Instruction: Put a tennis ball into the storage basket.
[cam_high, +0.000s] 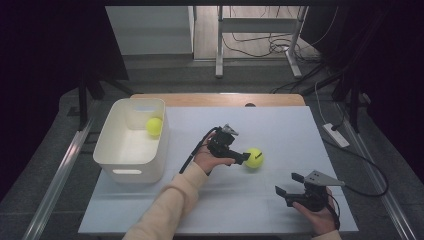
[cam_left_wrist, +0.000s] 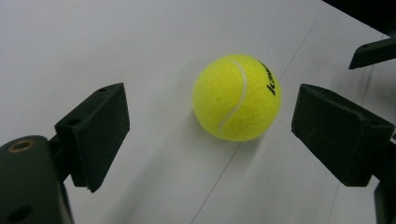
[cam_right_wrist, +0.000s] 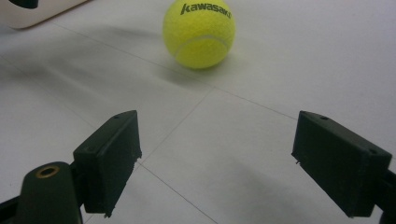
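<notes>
Ball (cam_high: 254, 158) is seen resting mid-surface (cam_high: 280, 130), framed by the spread jaws of the left hand-held gripper (cam_left_wrist: 210, 123), untouched. Bare room is left around it. Right hand-held gripper (cam_high: 291, 183) is held apart near the front edge, the bin (cam_high: 131, 165) far left.

A bright yellow-green tennis ball (cam_high: 254, 158) with a white seam and black "Kawasaki" lettering rests on the white tabletop. It sits between the tips of the left gripper (cam_high: 243, 158), untouched by them, nearer one jaw.
</notes>
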